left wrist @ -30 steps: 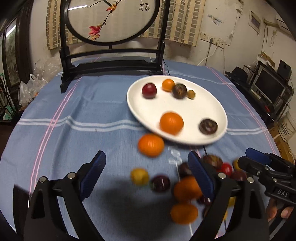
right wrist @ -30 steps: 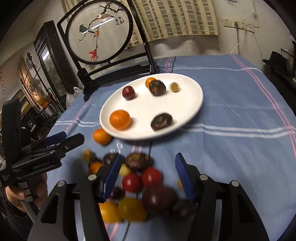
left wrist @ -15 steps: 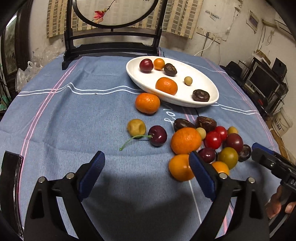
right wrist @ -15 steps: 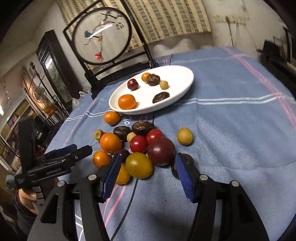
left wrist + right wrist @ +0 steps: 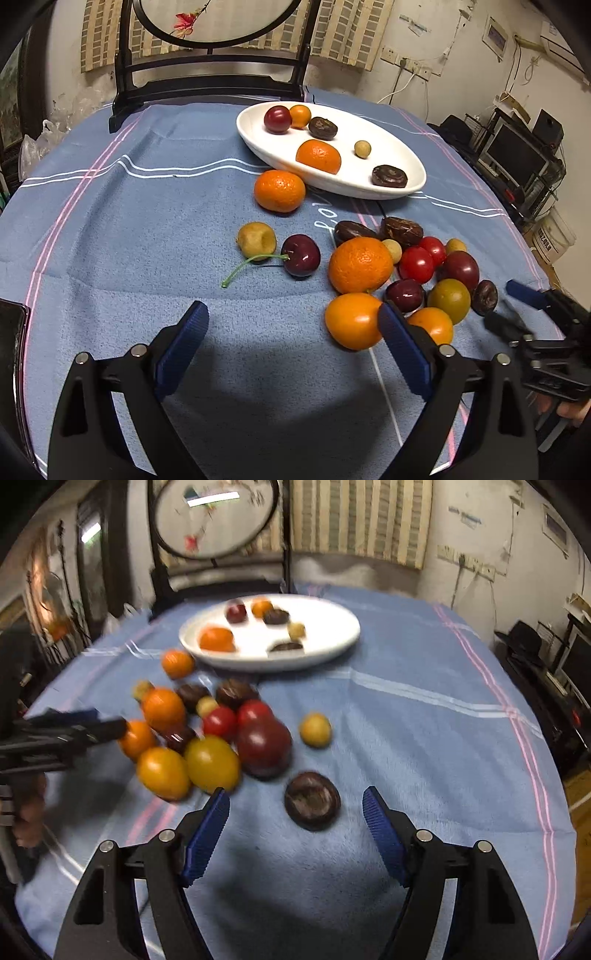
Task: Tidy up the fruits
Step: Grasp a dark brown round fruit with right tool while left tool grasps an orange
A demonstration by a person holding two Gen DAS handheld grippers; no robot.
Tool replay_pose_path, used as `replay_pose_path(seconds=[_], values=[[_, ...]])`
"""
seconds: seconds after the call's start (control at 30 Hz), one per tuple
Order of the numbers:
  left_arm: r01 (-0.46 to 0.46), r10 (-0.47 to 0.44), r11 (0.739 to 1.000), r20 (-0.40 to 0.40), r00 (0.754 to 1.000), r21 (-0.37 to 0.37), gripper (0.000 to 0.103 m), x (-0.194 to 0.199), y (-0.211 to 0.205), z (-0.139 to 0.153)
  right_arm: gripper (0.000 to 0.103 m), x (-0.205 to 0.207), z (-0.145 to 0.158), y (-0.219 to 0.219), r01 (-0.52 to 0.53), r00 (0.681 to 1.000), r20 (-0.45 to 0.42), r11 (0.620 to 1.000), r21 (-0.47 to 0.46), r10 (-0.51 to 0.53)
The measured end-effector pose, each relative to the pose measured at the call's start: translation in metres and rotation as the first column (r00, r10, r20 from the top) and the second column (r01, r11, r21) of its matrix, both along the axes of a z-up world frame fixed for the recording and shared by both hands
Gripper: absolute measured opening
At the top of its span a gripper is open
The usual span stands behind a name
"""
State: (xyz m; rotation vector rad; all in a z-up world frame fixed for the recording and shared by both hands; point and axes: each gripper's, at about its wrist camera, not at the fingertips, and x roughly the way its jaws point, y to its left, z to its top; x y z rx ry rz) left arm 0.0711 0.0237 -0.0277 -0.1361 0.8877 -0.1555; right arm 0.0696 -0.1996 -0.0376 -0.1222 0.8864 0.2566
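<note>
Toward the table's far edge sits the white plate (image 5: 413, 173), already holding six fruits. The loose fruit pile (image 5: 402, 273) lies nearer, beside it. Left gripper (image 5: 293, 332) and right gripper (image 5: 295, 812) hover released, the right lined up on a dark wrinkled fruit (image 5: 312, 805), probably its pick.

right gripper (image 5: 295, 818): jaws apart, empty | dark round fruit (image 5: 312, 805): on tablecloth (image 5: 424, 746) between the fingertips, just ahead | fruit pile (image 5: 210, 734): left of centre | white plate (image 5: 332, 642): toward the far edge, six fruits on it | left gripper (image 5: 70, 727): at left edge, blurred
</note>
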Motion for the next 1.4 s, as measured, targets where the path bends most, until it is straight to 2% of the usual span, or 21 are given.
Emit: replay_pose_path(seconds=[0.03, 0.13, 0.23, 0.47, 0.7, 0.77, 0.8, 0.87, 0.9, 0.93, 0.97, 1.2, 1.4], values=[[0.0, 0.0, 1.0, -0.001, 1.0, -0.002, 0.091, 0.0, 0.0, 0.0, 0.074, 0.004, -0.003, -0.001, 0.01, 1.0, -0.022, 1.0, 0.014, -0.009], [0.0, 0.0, 1.0, -0.003, 1.0, -0.005, 0.091, 0.0, 0.0, 0.0, 0.061, 0.012, -0.008, -0.004, 0.028, 0.998, -0.06, 0.997, 0.068, -0.024], [0.01, -0.01, 1.0, -0.004, 1.0, -0.011, 0.091, -0.001, -0.001, 0.0, 0.035, 0.015, -0.01, -0.006, 0.056, 0.996, -0.069, 0.996, 0.069, -0.051], [0.038, -0.038, 0.999, 0.006, 0.999, 0.008, 0.091, -0.004, -0.007, 0.0, 0.035, 0.014, -0.005, -0.018, 0.055, 0.997, -0.057, 0.979, 0.196, -0.045], [0.087, -0.086, 0.994, -0.021, 0.996, 0.062, 0.089, -0.002, -0.025, -0.007, 0.035, 0.014, -0.005, -0.021, 0.048, 0.997, -0.063, 0.968, 0.245, -0.033], [0.079, -0.077, 0.994, -0.038, 0.996, 0.08, 0.081, 0.002, -0.029, -0.009, 0.035, 0.014, -0.006, -0.021, 0.044, 0.997, -0.068, 0.967, 0.253, -0.027], [0.085, -0.081, 0.993, -0.049, 0.995, 0.086, 0.073, 0.003, -0.033, -0.01, 0.035, 0.013, -0.005, -0.021, 0.041, 0.998, -0.065, 0.966, 0.254, -0.025], [0.108, -0.1, 0.984, -0.063, 0.993, 0.144, 0.068, 0.007, -0.046, -0.014, 0.035, 0.01, -0.003, -0.02, 0.035, 0.999, -0.048, 0.967, 0.253, -0.023], [0.122, -0.114, 0.974, -0.054, 0.992, 0.189, 0.058, 0.007, -0.054, -0.015, 0.035, 0.009, -0.002, -0.02, 0.032, 0.999, -0.041, 0.967, 0.253, -0.023], [0.133, -0.127, 0.973, -0.044, 0.991, 0.189, 0.043, 0.007, -0.057, -0.014, 0.035, 0.009, -0.002, -0.02, 0.028, 0.999, -0.036, 0.967, 0.255, -0.02], [0.151, -0.145, 0.973, -0.047, 0.988, 0.173, 0.04, 0.007, -0.058, -0.013, 0.035, 0.009, -0.001, -0.02, 0.025, 0.999, -0.034, 0.966, 0.257, -0.017], [0.146, -0.139, 0.975, -0.053, 0.989, 0.167, 0.039, 0.001, -0.054, -0.005, 0.035, 0.003, 0.005, -0.019, 0.008, 1.0, 0.007, 0.967, 0.256, -0.011], [0.177, -0.184, 0.971, 0.029, 0.982, 0.159, 0.039, -0.003, -0.048, 0.036, 0.035, -0.001, 0.027, -0.003, -0.032, 0.998, 0.051, 0.971, 0.236, 0.02]])
